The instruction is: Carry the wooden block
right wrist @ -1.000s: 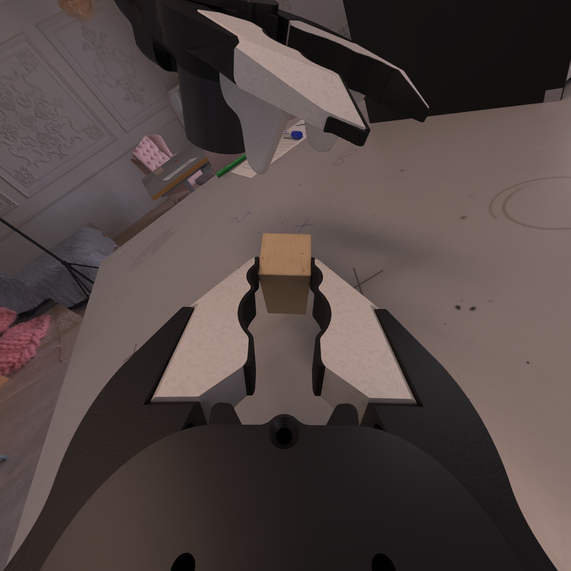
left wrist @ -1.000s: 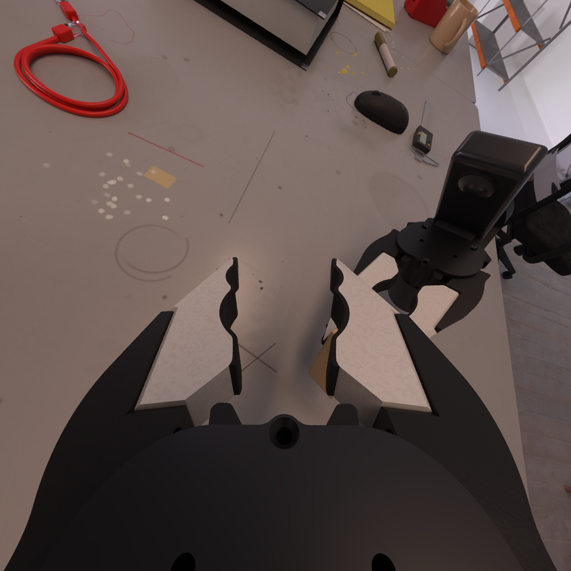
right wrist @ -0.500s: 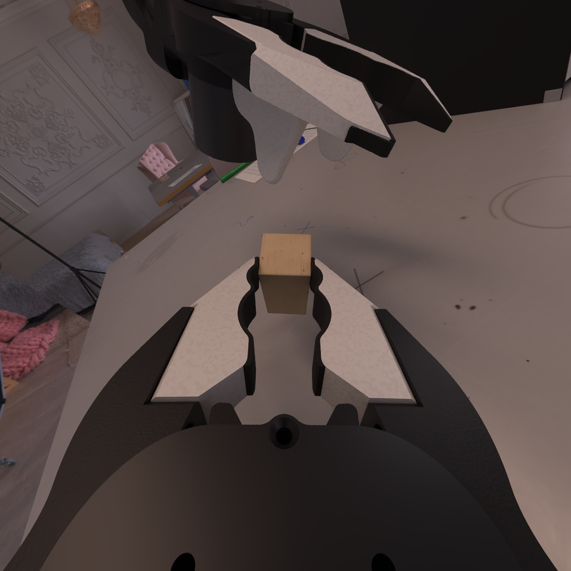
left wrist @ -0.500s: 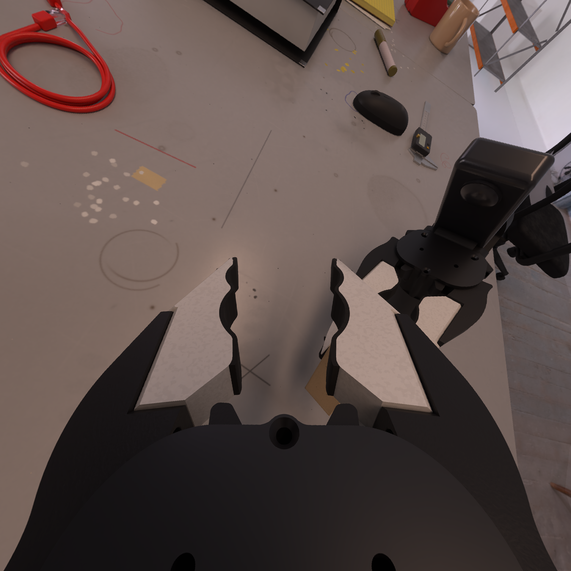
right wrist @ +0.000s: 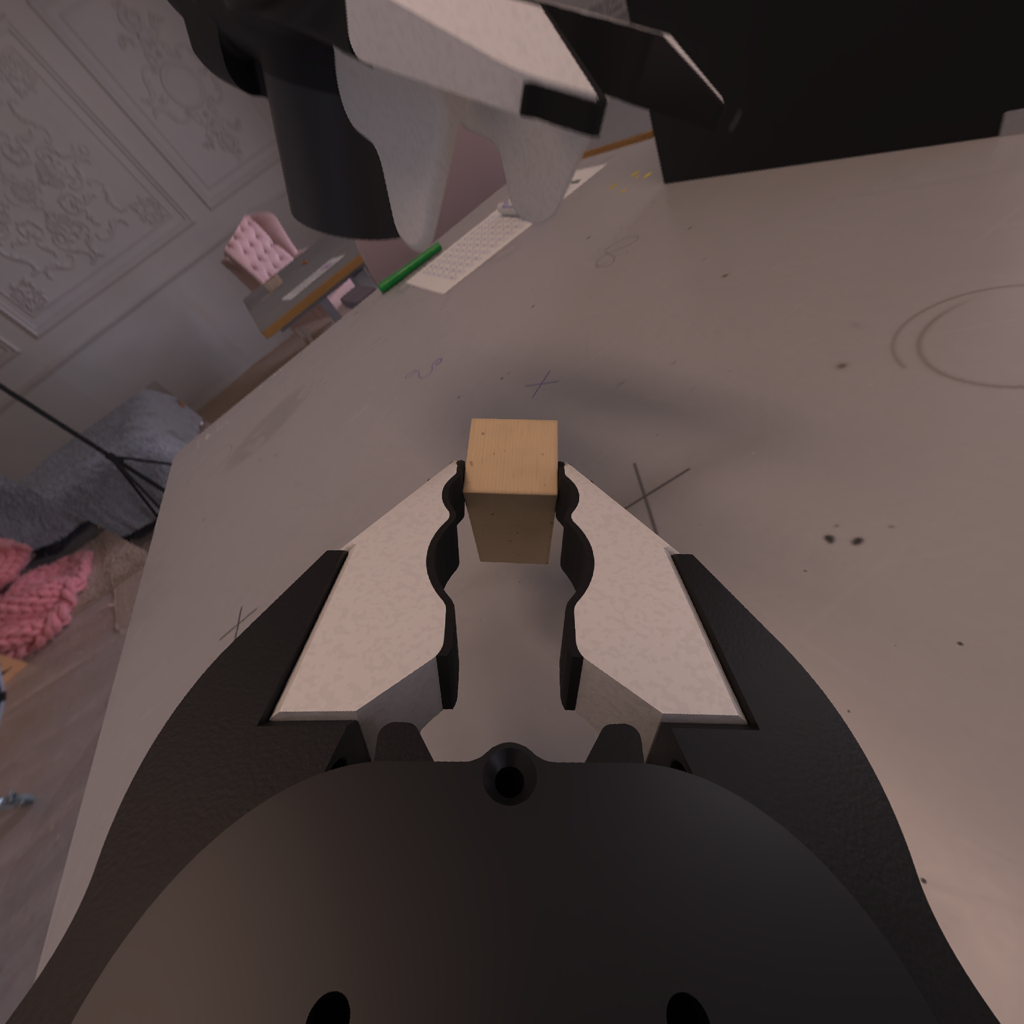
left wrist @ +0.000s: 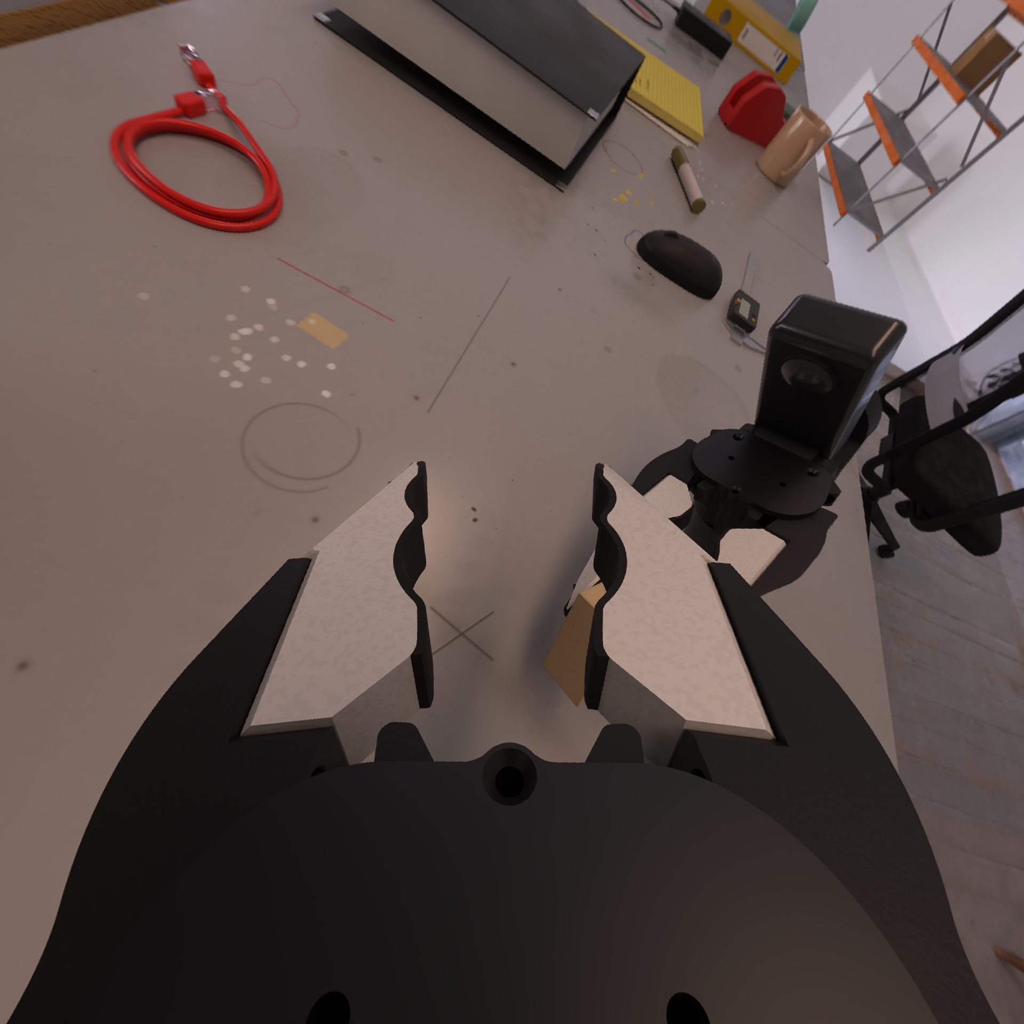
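The wooden block [right wrist: 510, 460] is a light tan, upright piece, clamped between the fingertips of my right gripper [right wrist: 510, 471] over the grey table [right wrist: 776, 388]. I cannot tell whether its base touches the table. My left gripper [left wrist: 510, 476] is open and empty. It hovers above and just beyond the block, and shows at the top of the right wrist view [right wrist: 476, 221]. In the left wrist view a slice of the block [left wrist: 571, 648] shows beside my right finger, and the right gripper's camera housing [left wrist: 820, 377] stands at the right.
A red cable coil [left wrist: 194, 166], a black binder [left wrist: 498, 72], a yellow pad [left wrist: 670, 94], a marker [left wrist: 687, 177], a black mouse [left wrist: 679, 263], a beige mug [left wrist: 792, 147] and a red object [left wrist: 751, 108] lie farther off. The table edge and an office chair [left wrist: 942, 498] are at the right.
The left gripper has shifted right and upward over the block, still open. The right gripper stays shut on the block, which has not moved between its fingers.
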